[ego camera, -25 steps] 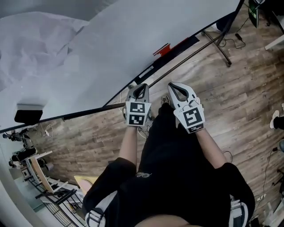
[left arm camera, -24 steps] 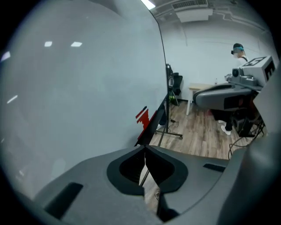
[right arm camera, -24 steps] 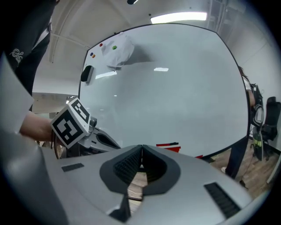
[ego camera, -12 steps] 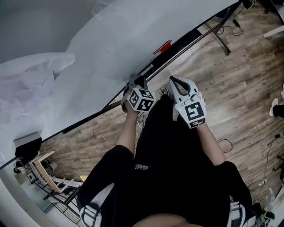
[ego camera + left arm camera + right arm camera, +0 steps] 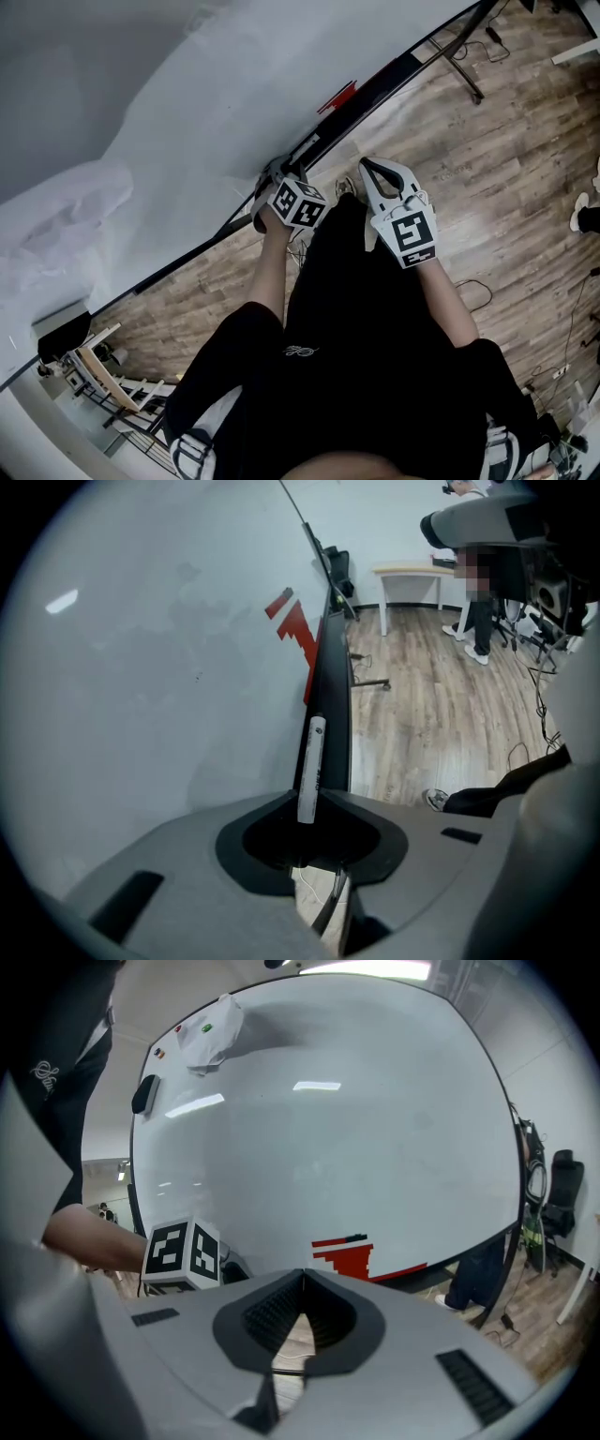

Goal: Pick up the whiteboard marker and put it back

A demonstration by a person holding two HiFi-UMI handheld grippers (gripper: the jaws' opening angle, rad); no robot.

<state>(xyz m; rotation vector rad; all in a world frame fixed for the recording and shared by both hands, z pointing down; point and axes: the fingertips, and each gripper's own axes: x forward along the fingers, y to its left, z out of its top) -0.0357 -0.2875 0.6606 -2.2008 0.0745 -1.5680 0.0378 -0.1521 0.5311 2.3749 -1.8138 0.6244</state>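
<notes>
Tongs check: got the left gripper (image 5: 307, 799) clamped on the whiteboard marker (image 5: 311, 761), stretched along the black tray (image 5: 336, 686) ahead of its tips, whiteboard (image 5: 141, 667) to its left. Got the right gripper (image 5: 302, 1274) squeezed together on nothing, just beside the left.

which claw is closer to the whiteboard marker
Left. The left claw is right at the near end of the whiteboard marker; the right claw is shut, off to the side, clear of it.

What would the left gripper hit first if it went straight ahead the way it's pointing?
The whiteboard marker: its near end sits right at the left gripper's tips, lying along the black tray. Depth is unclear; they may already touch.
</notes>
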